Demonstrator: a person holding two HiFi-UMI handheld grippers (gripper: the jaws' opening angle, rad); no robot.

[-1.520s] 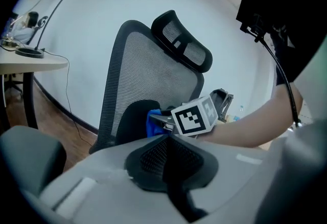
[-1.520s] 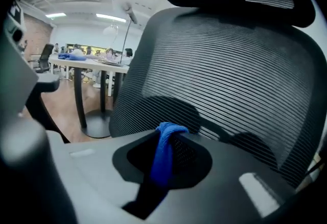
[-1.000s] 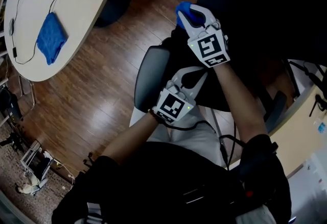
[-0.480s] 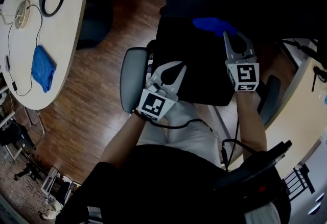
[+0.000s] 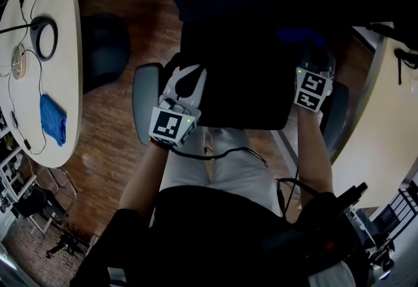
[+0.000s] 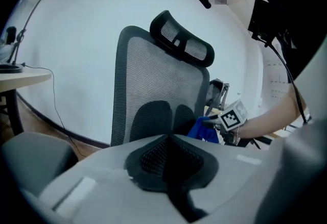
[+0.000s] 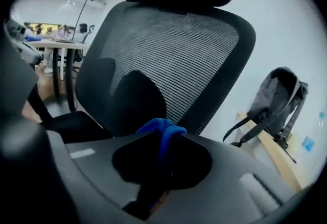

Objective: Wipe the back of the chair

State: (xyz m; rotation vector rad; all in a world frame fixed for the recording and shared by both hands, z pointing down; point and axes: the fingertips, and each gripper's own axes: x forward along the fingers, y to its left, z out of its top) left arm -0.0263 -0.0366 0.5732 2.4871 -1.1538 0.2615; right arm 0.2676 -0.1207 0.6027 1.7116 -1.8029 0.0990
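The black mesh-backed office chair (image 7: 168, 59) is faced from two sides. The left tongs (image 6: 171, 142) are held together, with nothing between them. The right tongs (image 7: 162, 147) are clamped on a crumpled blue cloth (image 7: 159, 128), held near the lower backrest; contact cannot be told.

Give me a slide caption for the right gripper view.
Right gripper, shut on a blue cloth, faces the mesh back of a black office chair.

table (image 5: 62, 83): light, oval | on it: headphones (image 5: 44, 37), round disc (image 5: 19, 62), thin cable (image 5: 14, 116), blue cloth (image 5: 52, 119) near edge | floor (image 5: 111, 142): dark wood planks
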